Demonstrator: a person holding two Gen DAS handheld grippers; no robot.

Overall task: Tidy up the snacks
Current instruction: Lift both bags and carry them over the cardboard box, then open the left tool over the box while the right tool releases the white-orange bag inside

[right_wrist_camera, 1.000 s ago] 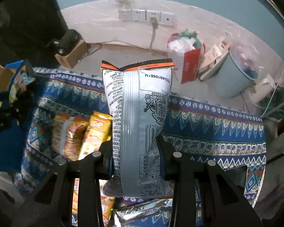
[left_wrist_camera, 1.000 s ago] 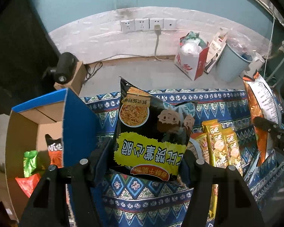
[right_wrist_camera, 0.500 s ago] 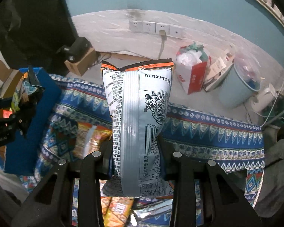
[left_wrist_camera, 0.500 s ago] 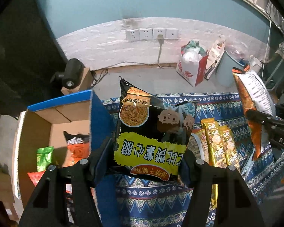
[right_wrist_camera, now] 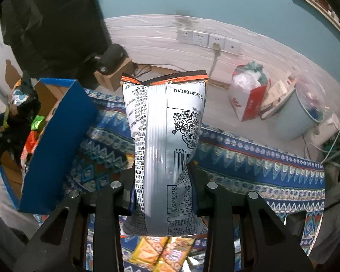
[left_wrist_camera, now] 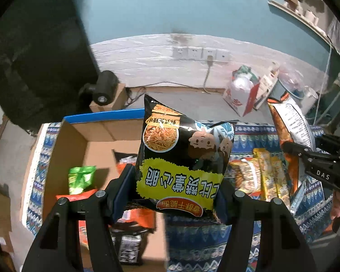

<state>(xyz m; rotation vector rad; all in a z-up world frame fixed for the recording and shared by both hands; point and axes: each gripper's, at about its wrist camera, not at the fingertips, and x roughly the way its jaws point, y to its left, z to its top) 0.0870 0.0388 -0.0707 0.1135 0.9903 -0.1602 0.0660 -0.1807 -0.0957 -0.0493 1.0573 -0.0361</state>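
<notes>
Left gripper [left_wrist_camera: 173, 195] clamped noodle bag [left_wrist_camera: 183, 158], box [left_wrist_camera: 63, 149] at 9 o'clock. Right gripper [right_wrist_camera: 163, 190] clamped chip bag [right_wrist_camera: 165, 149]. Best dropped low (past the blue flap), one at a time.

wrist views — steep downward, close | shared: cardboard box [left_wrist_camera: 63, 149], wall sockets [right_wrist_camera: 208, 38]
</notes>
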